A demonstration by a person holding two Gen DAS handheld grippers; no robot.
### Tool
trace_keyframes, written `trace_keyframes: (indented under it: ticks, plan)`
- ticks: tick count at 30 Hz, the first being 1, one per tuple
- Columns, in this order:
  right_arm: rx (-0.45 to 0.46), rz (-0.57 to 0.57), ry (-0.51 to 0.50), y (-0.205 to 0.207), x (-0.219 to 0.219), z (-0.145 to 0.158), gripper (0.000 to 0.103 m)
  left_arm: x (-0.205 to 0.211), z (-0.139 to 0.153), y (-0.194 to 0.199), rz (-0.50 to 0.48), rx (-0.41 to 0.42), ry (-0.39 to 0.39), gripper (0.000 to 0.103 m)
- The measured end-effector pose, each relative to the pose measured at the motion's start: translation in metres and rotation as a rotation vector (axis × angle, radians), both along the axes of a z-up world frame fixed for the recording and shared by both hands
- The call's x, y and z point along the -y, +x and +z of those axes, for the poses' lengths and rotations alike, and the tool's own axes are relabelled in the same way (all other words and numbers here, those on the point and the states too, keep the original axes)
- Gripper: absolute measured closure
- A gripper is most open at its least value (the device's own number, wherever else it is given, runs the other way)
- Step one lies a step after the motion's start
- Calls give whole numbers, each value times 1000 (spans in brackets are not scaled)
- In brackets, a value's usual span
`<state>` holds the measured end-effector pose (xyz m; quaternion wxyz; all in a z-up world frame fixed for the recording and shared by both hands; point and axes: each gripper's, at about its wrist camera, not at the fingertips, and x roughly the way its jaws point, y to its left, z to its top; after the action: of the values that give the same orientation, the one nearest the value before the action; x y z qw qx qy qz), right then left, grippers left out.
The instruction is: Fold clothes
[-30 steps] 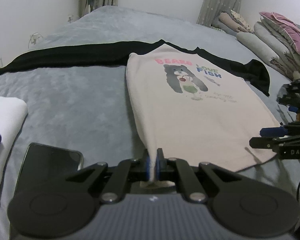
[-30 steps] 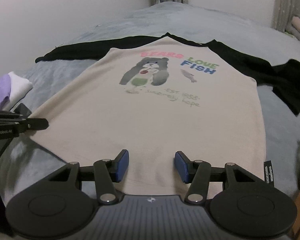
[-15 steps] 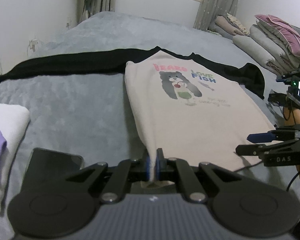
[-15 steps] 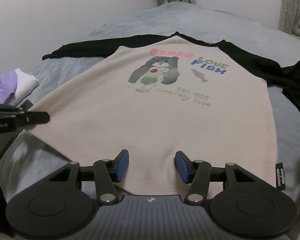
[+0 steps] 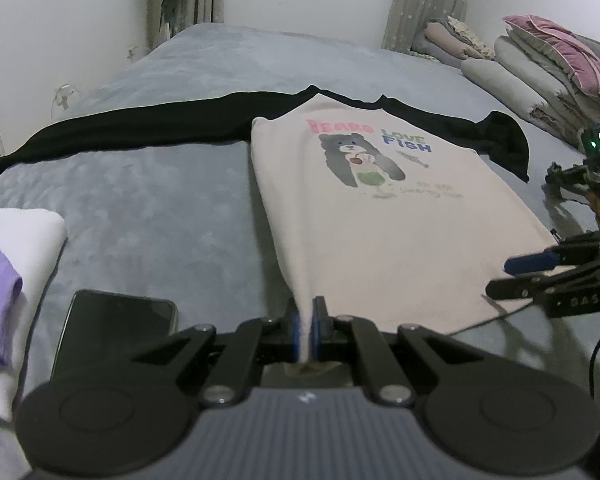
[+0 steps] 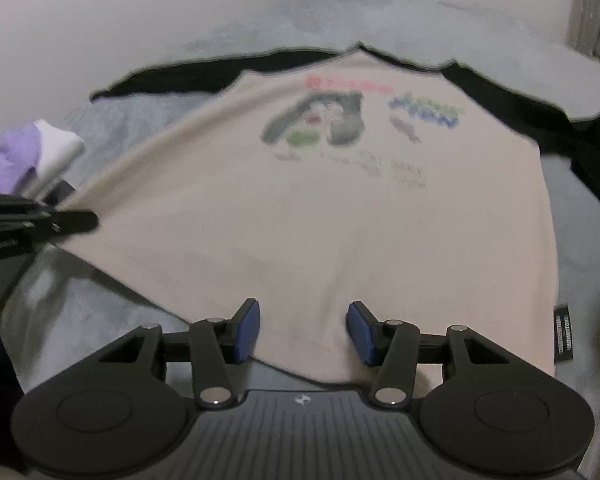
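Observation:
A cream shirt with black raglan sleeves and a bear print [image 5: 380,208] lies spread face up on the grey bed; it also shows in the right wrist view [image 6: 320,208]. My left gripper [image 5: 308,330] is shut on the shirt's lower left hem corner and holds it slightly raised. It also shows at the left edge of the right wrist view [image 6: 76,222]. My right gripper [image 6: 303,330] is open, its blue pads straddling the bottom hem near the middle. It also shows at the right edge of the left wrist view [image 5: 516,276].
A black phone [image 5: 112,328] lies on the bed beside my left gripper. Folded white and purple clothes [image 5: 8,276] sit at the left. Pillows and folded bedding [image 5: 540,64] are stacked at the far right. A wall runs along the left.
Both grippers have risen and pulled back a little, lifting the hem corner. The right wrist view is now motion blurred. The right gripper stays open.

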<state>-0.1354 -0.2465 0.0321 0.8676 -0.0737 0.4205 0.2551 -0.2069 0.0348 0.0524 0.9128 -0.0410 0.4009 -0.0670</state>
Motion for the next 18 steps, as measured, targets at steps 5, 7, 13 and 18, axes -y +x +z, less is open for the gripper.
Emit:
trace_keyframes:
  ticks: [5,7,13,18]
  plan:
    - [111,100,-10,-14,-14,7,39,-6,2,4,22,-8,-53,99]
    - [127,195,-34,-24,-24,6,35,-8,3,5,30,-9,-75,99]
    - [160,279,-177,-32,-48,-15,34,-8,8,8,48,-5,-109,99]
    - [149,259,-172,-23,-47,-14,93,-10,8,10,60,-14,-132,99]
